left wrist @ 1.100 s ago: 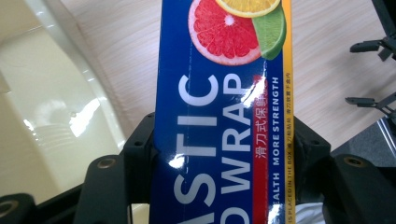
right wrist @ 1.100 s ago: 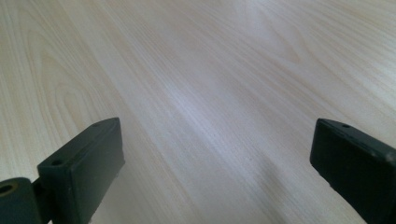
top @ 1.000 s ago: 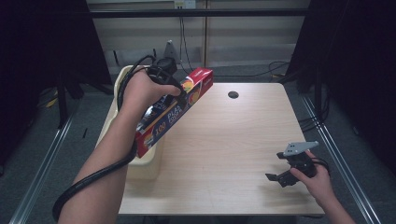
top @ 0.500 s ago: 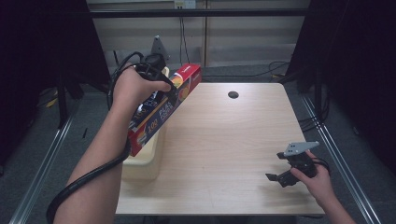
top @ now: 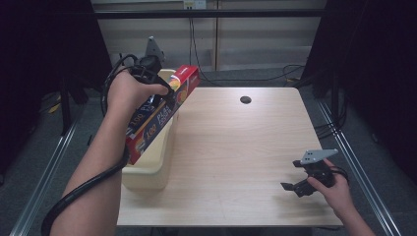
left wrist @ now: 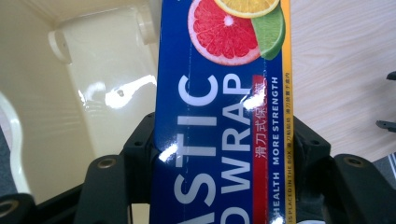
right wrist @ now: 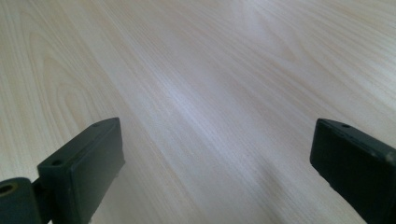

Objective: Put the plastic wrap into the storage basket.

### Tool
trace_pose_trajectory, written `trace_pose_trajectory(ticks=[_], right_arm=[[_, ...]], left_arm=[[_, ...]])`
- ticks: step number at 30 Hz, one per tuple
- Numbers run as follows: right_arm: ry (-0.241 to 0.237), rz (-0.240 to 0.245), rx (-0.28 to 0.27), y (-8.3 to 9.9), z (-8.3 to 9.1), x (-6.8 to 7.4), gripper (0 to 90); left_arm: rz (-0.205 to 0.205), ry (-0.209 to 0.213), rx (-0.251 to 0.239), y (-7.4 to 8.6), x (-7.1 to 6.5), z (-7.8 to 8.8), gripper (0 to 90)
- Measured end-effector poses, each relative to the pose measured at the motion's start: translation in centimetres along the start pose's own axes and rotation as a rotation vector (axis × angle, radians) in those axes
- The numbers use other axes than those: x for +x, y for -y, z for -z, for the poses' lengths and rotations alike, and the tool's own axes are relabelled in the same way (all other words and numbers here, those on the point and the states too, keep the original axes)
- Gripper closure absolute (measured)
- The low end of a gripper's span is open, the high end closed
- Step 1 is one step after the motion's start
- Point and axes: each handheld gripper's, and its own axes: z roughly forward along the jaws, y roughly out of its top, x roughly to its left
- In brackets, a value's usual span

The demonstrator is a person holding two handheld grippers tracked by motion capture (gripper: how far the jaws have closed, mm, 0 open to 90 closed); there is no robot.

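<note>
One wooden table (top: 236,147), round hole (top: 245,100); cream bin (top: 147,169) at left edge.

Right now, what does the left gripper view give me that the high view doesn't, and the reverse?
Left gripper view alone: the citrus picture and the lettering on the plastic wrap box, read close up, and both jaws pressed against its sides. High view alone: the whole table, the right gripper open and low over it, the box tilted over the bin. Both: the box held by the left gripper, cream bin beneath.
</note>
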Motion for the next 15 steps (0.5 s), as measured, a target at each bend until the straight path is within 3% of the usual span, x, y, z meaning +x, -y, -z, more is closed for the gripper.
trace_pose_trajectory(ticks=[5, 11, 15], right_arm=[[0.015, 0.001, -0.006, -0.1, 0.0, 0.0, 2.6], [0.008, 0.001, -0.005, -0.1, 0.0, 0.1, 2.6], [0.018, 0.005, -0.010, -0.1, 0.0, 0.1, 2.6]], left_arm=[[0.037, -0.014, -0.005, 0.4, 0.9, 0.4, 40.2], [0.047, -0.036, -0.021, 0.6, 1.6, 0.8, 40.2], [0.084, -0.049, -0.022, 0.7, 2.1, 0.7, 40.2]])
